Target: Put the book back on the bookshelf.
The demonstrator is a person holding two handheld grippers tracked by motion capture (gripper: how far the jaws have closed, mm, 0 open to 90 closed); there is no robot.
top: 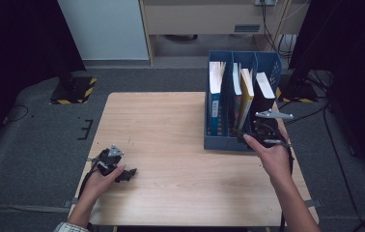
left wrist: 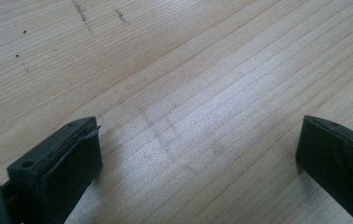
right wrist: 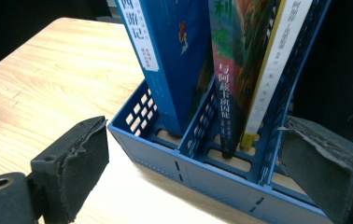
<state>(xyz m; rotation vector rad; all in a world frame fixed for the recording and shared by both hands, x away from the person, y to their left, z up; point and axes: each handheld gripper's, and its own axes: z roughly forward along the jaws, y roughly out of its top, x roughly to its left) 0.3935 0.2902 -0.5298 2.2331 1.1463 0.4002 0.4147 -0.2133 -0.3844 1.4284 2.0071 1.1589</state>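
Note:
A blue three-slot file rack (top: 229,141) stands at the right of the wooden table (top: 171,125). Its left slot holds a blue book (top: 215,96), the middle slot a dark colourful book (right wrist: 233,79) and a yellow-edged one (top: 246,96), the right slot a black book (top: 266,94). My right gripper (top: 259,131) hovers at the rack's front right corner. In the right gripper view its jaws stand wide apart, open (right wrist: 198,170), with the rack's low front wall (right wrist: 202,175) beyond them and nothing pressed. My left gripper (top: 125,173) rests low at the table's front left, open (left wrist: 198,163) over bare wood.
The rack's tall back wall (top: 267,60) rises behind the books near the table's far right edge. Dark stands (top: 72,77) and cables (top: 330,125) sit on the grey floor around the table. Bare wood (top: 161,125) stretches between the two grippers.

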